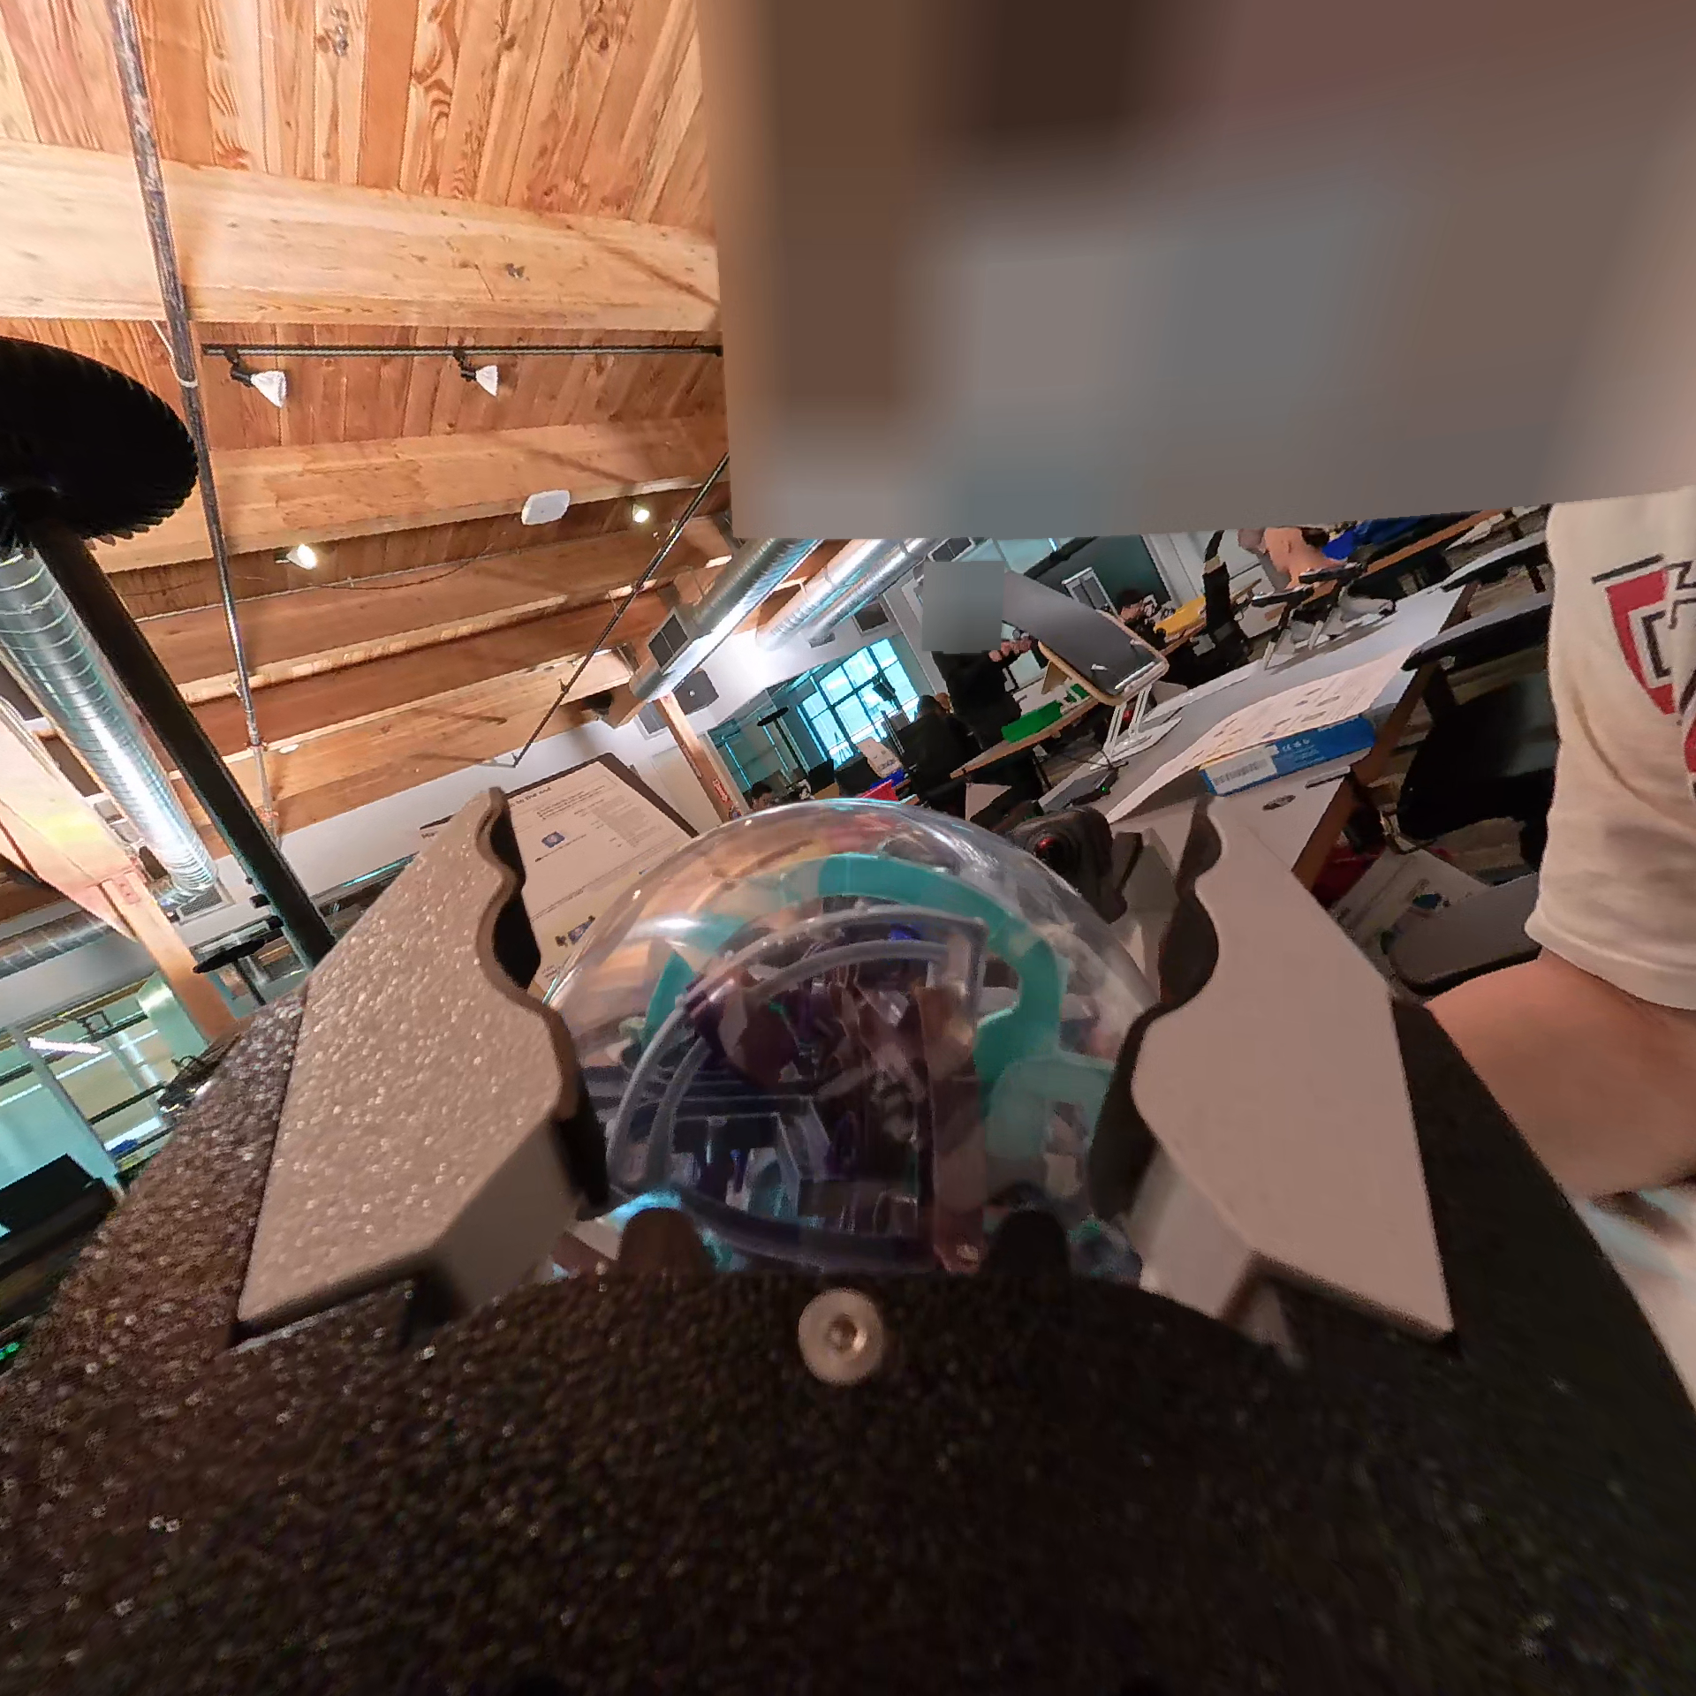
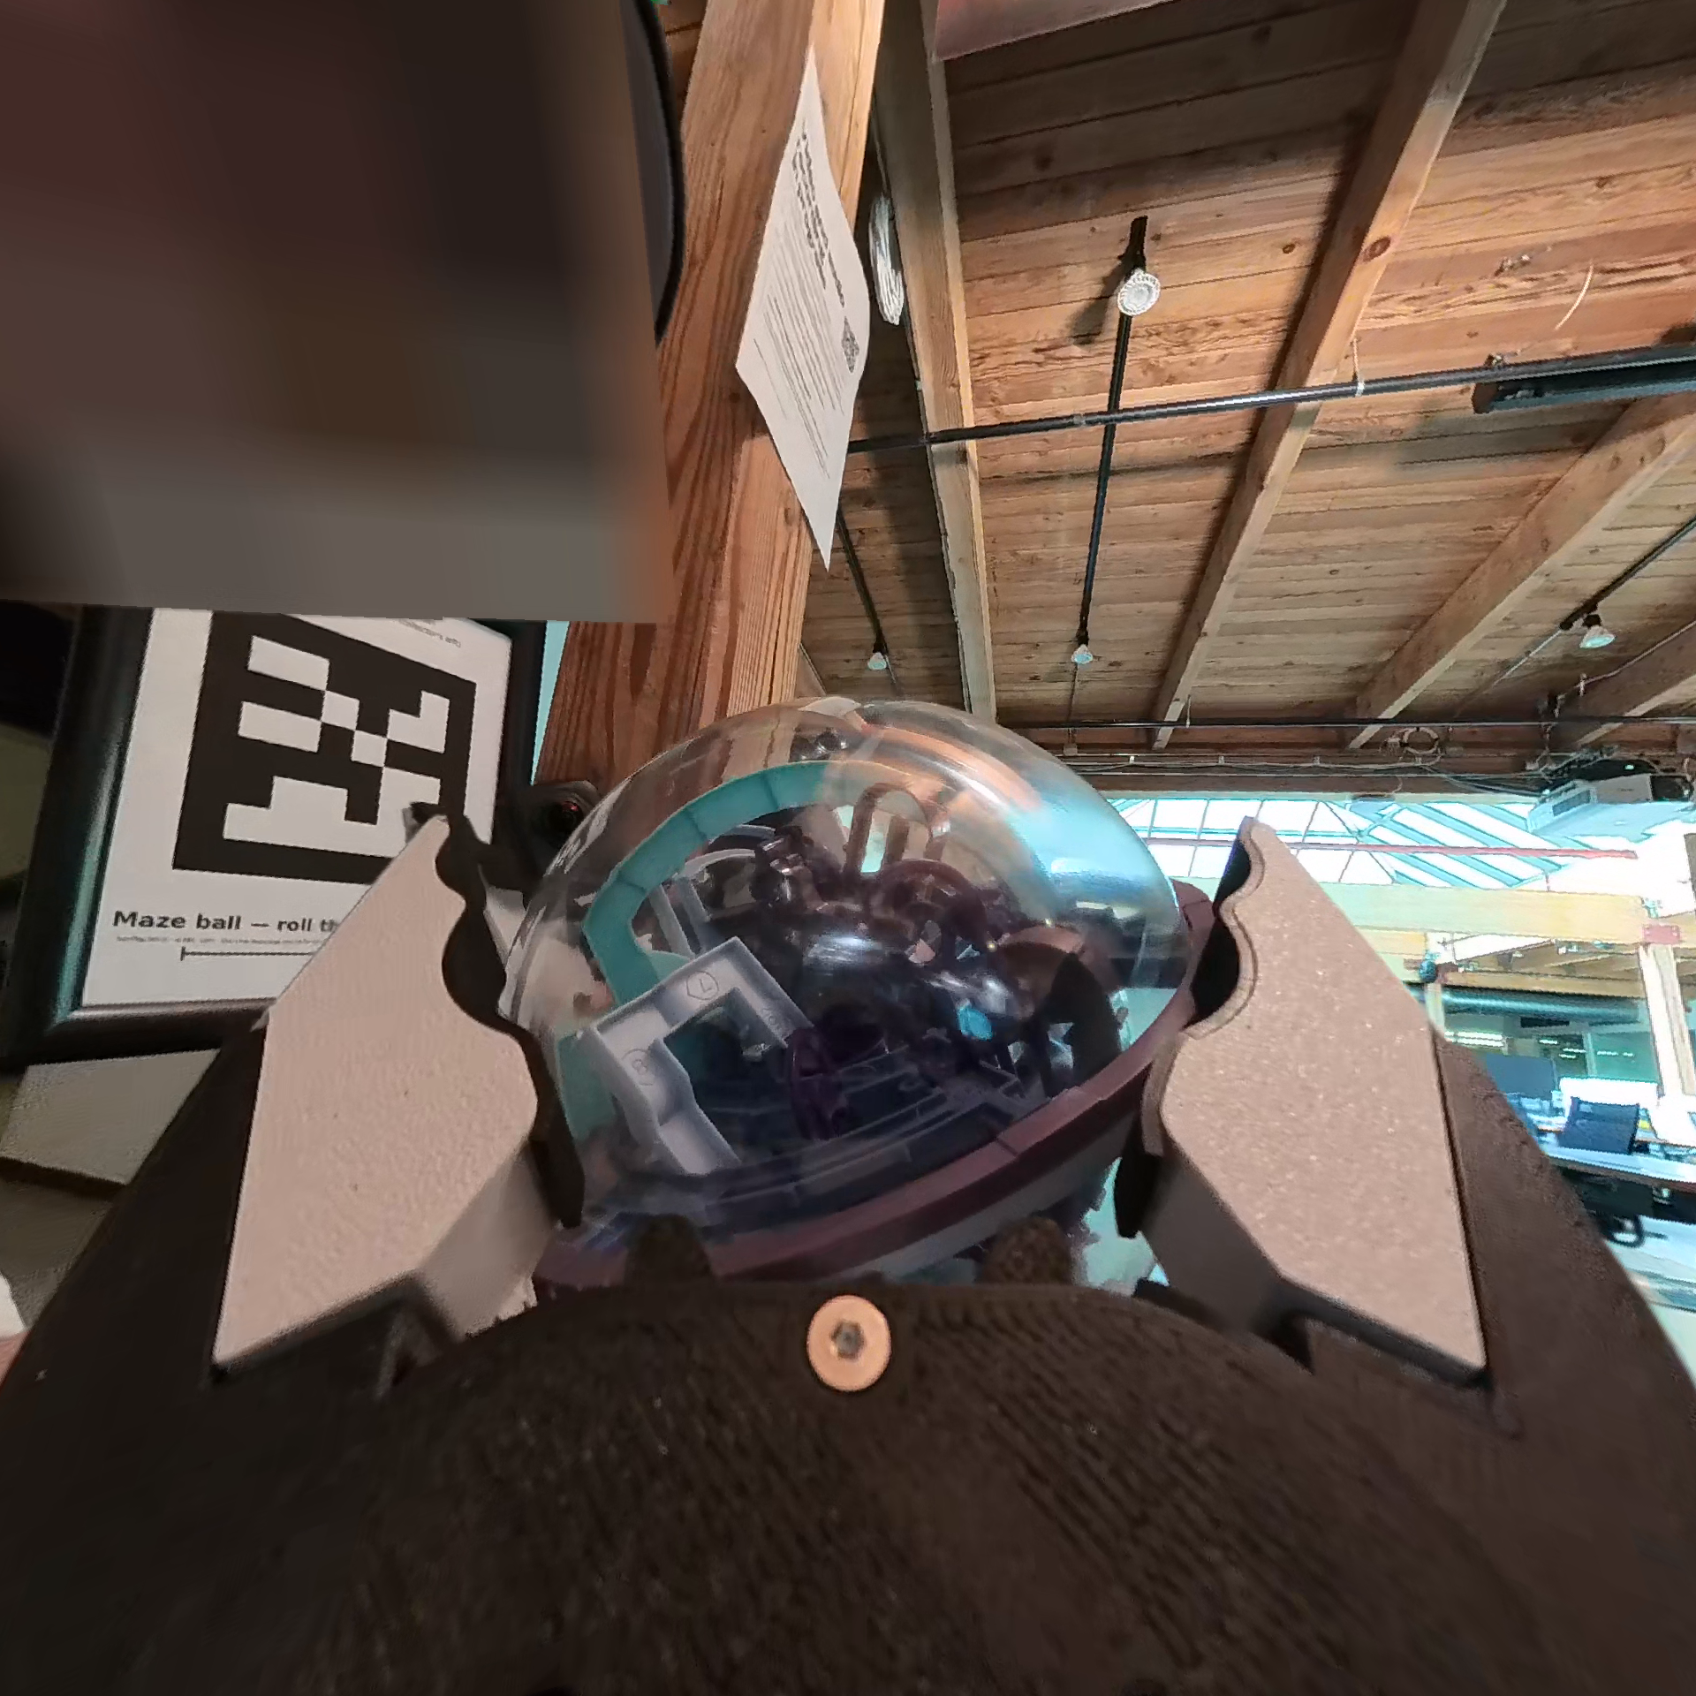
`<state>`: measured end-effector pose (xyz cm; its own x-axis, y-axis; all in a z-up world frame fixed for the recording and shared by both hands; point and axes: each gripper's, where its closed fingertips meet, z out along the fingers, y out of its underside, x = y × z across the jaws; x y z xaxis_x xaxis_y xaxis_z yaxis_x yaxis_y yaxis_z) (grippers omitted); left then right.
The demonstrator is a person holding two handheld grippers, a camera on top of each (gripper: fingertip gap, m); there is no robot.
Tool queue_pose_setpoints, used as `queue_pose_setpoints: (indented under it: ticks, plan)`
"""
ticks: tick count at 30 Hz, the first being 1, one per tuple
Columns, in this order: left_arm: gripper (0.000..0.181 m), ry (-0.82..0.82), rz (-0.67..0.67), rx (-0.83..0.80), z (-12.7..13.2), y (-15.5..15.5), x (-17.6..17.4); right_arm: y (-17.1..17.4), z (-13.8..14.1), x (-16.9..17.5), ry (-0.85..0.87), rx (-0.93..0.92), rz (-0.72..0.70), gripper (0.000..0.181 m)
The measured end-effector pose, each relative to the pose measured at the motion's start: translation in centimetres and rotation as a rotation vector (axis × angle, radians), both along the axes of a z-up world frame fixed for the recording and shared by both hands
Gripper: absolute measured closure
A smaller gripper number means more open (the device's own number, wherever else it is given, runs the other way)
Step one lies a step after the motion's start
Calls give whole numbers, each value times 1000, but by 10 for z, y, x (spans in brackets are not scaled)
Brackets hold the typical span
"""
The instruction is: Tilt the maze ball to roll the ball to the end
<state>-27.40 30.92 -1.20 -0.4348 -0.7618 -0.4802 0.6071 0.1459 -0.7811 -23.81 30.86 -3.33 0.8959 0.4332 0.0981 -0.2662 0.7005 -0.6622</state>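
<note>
The maze ball (image 1: pixel 844 1037) is a clear plastic sphere with teal, grey and purple tracks inside. It sits between the grey fingers of my left gripper (image 1: pixel 849 936), which is shut on it from both sides. The same maze ball (image 2: pixel 844 991) fills the right wrist view, with a dark red band around its middle. My right gripper (image 2: pixel 849 918) is shut on it too, one finger on each side. Both grippers hold the sphere up in the air, tilted toward the ceiling. I cannot pick out the small ball inside.
A person's arm (image 1: pixel 1560 1083) in a white sleeve is close on the right. Behind stand grey tables (image 1: pixel 1285 780) with a blue box (image 1: pixel 1285 762). A framed black-and-white marker sign (image 2: pixel 303 789) and a wooden post (image 2: pixel 753 459) bearing a paper sheet stand behind the sphere.
</note>
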Motion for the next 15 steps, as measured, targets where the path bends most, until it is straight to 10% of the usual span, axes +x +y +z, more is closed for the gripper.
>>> queue_pose_setpoints:
  ticks: [15]
  plan:
    - [45,35,10,-51,1,7,4,3,3,1,9,-37,-18,29]
